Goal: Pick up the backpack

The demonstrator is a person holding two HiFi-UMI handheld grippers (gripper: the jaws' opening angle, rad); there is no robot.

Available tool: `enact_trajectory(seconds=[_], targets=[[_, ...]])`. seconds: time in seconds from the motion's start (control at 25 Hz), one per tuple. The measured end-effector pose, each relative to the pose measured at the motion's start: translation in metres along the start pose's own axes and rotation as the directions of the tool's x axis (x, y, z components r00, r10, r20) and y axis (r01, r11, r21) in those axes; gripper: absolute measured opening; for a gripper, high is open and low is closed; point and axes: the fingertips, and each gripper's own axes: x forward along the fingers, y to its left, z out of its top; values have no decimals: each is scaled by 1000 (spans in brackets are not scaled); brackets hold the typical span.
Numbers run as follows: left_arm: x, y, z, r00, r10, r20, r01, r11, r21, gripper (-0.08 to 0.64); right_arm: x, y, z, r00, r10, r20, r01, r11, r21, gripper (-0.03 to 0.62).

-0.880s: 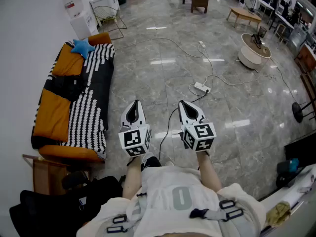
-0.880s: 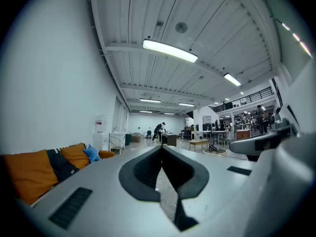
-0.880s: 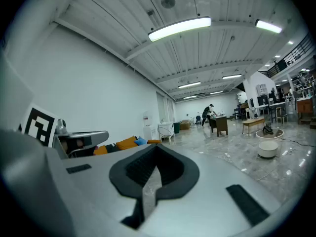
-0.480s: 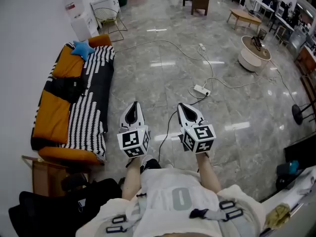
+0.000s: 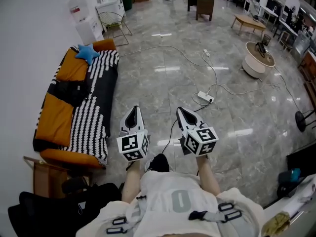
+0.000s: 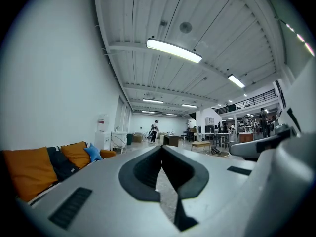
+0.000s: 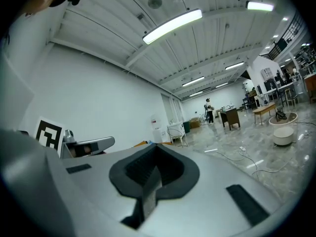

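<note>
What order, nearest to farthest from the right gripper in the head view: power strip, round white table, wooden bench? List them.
From the right gripper:
1. Power strip, on the floor just ahead.
2. Round white table, farther off to the right.
3. Wooden bench, beyond the table.

White with black-and-white square markers: left hand-held gripper (image 5: 134, 109), right hand-held gripper (image 5: 181, 110). Left of the left one: orange sofa (image 5: 53, 118), black-and-white striped throw (image 5: 91, 121), black backpack (image 5: 69, 90), blue star cushion (image 5: 88, 53). Beneath both: grey marbled floor (image 5: 163, 78).
</note>
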Motion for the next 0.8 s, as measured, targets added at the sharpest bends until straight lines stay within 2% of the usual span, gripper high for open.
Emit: enact_trajectory(seconds=[0.16,0.4,0.6,0.8], targets=[[10,26,8,999,43,15,-43,999,-25,20,19,5,4,1000,30,-3,-30,1000,-4,8],[49,48,20,997,61,56,-61,998,-11,20,52,-8,15,999,46,14,-46,999,-26,8],[108,68,29,994,55,98,-52,998,-33,20,99,-29,31,998,53,25,-51,996,-66,8],[185,87,29,995,39,88,-36,999,-34,20,168,-61,41,999,48,-6,-48,996,-69,8]])
